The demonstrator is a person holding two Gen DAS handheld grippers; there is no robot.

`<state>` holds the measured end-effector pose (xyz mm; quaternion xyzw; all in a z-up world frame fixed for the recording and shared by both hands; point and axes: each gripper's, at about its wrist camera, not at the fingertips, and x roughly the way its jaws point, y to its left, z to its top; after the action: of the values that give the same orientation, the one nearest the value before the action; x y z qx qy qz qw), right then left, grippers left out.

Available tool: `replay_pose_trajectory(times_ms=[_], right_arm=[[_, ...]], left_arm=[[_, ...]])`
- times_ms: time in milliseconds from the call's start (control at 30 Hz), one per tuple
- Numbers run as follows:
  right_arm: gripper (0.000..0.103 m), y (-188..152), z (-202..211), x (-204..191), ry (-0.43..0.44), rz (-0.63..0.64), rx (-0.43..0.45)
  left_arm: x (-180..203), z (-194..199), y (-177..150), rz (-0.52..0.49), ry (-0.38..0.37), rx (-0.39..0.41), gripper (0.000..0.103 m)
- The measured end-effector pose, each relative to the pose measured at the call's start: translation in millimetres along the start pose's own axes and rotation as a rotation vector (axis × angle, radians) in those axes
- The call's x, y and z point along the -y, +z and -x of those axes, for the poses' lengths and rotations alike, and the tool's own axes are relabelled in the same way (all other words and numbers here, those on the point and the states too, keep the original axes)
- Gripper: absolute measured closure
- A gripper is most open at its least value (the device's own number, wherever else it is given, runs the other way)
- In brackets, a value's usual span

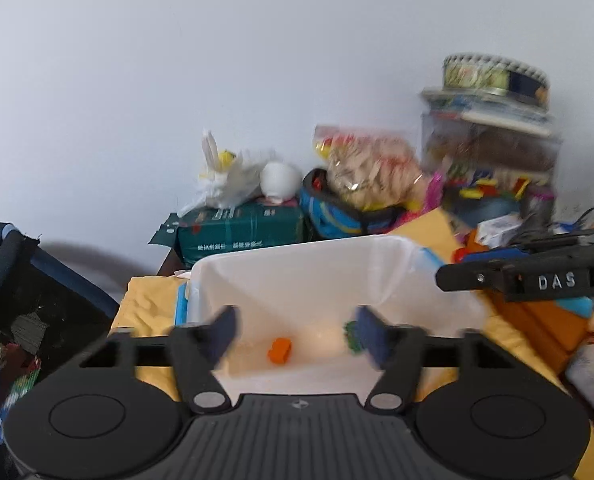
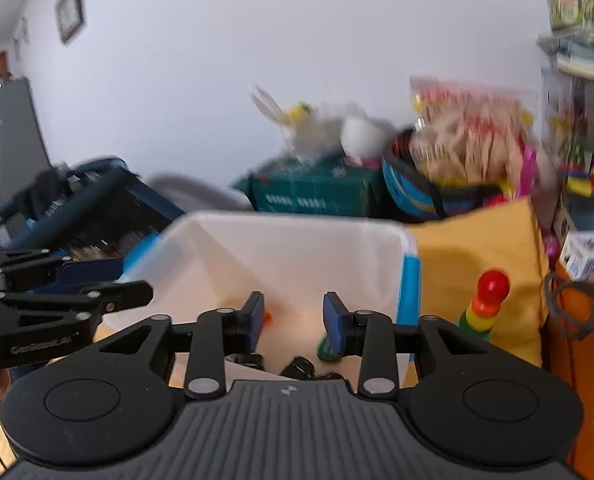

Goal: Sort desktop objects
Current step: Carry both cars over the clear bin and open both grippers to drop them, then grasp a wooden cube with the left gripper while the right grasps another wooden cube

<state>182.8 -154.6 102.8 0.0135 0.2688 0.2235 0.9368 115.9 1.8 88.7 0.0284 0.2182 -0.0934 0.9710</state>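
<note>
Both the left gripper and the right gripper hover released and empty above the white bin, which holds an orange piece, a green piece and dark items, while the stacking toy remains unsorted on the yellow cloth, so sorting appears partly complete.

The white bin gapes open at twelve o'clock; a stacking-ring toy stands at three, clutter crowds behind.
</note>
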Motion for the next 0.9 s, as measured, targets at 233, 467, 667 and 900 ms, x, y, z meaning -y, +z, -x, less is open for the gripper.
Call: replay_pose_trajectory(times_ms=[233, 467, 667, 900], right_arm=[[0.052, -52.2, 32.5, -12.9, 0.072, 0.066, -0.104], [0.052, -134.9, 24.1, -36.4, 0.216, 0.100, -0.379], [0.052, -153.3, 16.2, -54.8, 0.275, 0.201, -0.396], [0.064, -164.9, 2.2, -55.9, 0.289, 0.238, -0.402]], left_arm=[[15.2, 25.2, -86.9, 0.007, -0.051, -0.249, 0.027], [31.0, 38.5, -134.4, 0.044, -0.137, -0.398, 0.031], [29.5, 49.8, -124.4, 0.047, -0.158, -0.343, 0.032], [42.3, 26.4, -96.3, -0.028, -0.204, -0.291, 0.036]])
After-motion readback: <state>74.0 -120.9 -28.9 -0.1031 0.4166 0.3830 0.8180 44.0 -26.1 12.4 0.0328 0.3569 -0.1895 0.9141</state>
